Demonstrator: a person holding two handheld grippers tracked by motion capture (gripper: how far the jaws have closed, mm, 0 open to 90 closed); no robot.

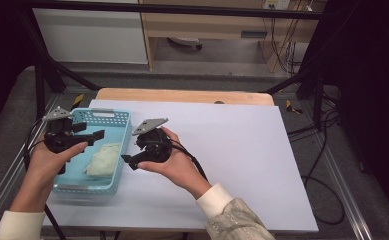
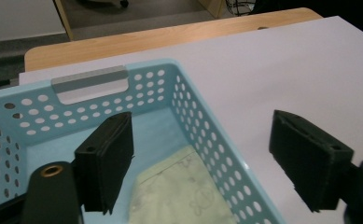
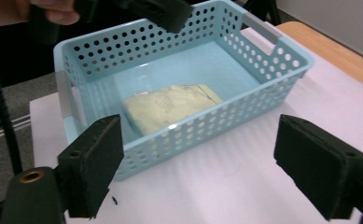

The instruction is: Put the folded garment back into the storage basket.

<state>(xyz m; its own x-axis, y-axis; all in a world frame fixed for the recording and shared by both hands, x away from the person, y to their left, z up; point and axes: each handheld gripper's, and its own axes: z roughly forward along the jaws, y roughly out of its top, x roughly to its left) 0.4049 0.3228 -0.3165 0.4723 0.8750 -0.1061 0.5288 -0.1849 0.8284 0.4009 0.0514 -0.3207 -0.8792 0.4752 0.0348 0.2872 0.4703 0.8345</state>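
A pale folded cloth [image 3: 170,108] lies flat on the floor of the blue perforated basket [image 1: 121,131], at the left of the white tabletop [image 1: 242,150]. Above, the left tool [image 1: 89,136] and right tool [image 1: 129,162] are both released, holding nothing.

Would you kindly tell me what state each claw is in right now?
Left claw: open, holding nothing, above the blue basket.
Right claw: open, holding nothing, beside the basket.
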